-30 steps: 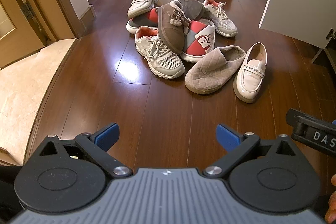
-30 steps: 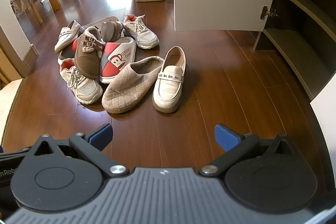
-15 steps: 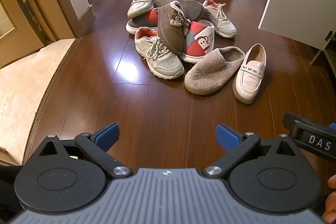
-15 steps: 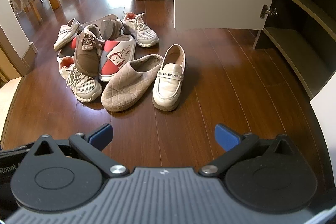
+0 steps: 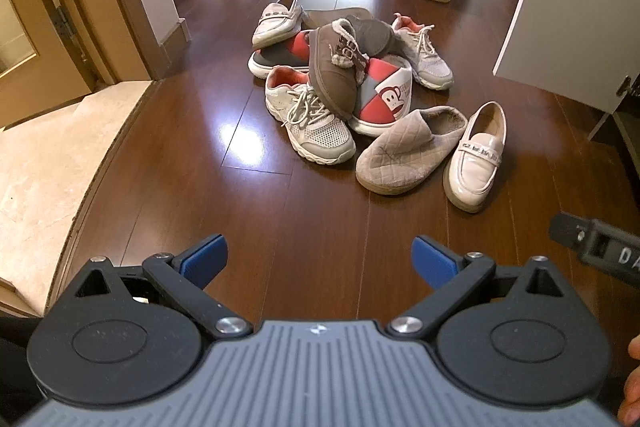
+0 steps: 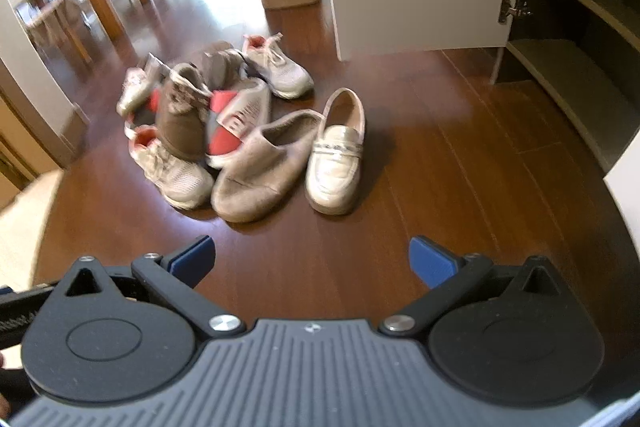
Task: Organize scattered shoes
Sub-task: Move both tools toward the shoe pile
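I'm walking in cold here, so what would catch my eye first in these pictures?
A jumbled pile of shoes on the dark wood floor, with a red monkey-print slipper at its heart. To the right an open shoe cabinet shows bare shelves. Both grippers, left and right, hang open, short of the pile.

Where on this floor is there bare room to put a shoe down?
Bare wood lies between the left gripper and the quilted slipper; more between the cream loafer and the open cabinet's bottom shelf. It is crowded where the brown boot lies across the white sneaker.
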Demonstrator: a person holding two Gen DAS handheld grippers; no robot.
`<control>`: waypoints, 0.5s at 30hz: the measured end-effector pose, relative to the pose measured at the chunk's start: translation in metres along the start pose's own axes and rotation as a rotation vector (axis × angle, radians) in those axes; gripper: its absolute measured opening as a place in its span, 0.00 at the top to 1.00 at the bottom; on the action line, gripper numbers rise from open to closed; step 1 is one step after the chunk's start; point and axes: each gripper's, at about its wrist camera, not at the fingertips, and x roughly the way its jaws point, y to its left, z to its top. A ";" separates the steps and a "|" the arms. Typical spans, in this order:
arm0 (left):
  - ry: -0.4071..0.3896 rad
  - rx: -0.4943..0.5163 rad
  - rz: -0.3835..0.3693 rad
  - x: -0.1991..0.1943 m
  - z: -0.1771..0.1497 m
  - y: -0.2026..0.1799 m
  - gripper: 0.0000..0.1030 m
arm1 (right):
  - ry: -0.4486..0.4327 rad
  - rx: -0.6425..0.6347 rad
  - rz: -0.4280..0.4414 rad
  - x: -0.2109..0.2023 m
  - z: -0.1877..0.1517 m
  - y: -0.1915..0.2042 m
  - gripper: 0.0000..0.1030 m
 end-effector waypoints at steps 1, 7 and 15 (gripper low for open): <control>-0.006 -0.001 -0.005 -0.004 0.000 0.000 0.03 | -0.004 0.012 0.020 -0.003 0.001 -0.002 0.01; -0.054 -0.003 -0.031 -0.031 0.005 0.030 0.03 | -0.020 0.027 0.089 -0.033 0.010 0.015 0.01; -0.157 0.058 -0.036 -0.083 0.033 0.044 0.03 | -0.234 -0.112 0.144 -0.115 0.059 0.034 0.01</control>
